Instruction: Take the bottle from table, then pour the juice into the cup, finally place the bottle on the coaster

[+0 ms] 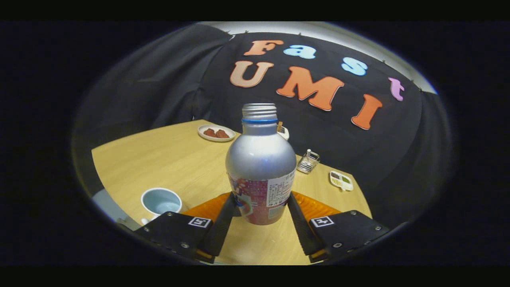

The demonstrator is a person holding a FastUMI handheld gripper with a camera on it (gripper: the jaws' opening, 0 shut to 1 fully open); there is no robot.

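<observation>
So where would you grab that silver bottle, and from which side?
Around the straight labelled lower body of the bottle, coming in level from the side. It stands upright, and above the label it rounds into a shoulder and narrow threaded neck that two flat fingers would likely slip on. The gripper is already placed that way: its fingers flank the label and look to press on it.

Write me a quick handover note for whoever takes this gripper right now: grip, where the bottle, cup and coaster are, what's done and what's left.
Gripper: fingers closed on the bottle, one on each side of its lower body; it is upright and uncapped.
Cup: on the table, beside the fingers, on the left in the gripper view.
Coaster: orange, just behind the bottle's base.
Done: bottle gripped. Whether juice is already poured cannot be told.
Left: pour if needed, then set the bottle on the coaster.
</observation>
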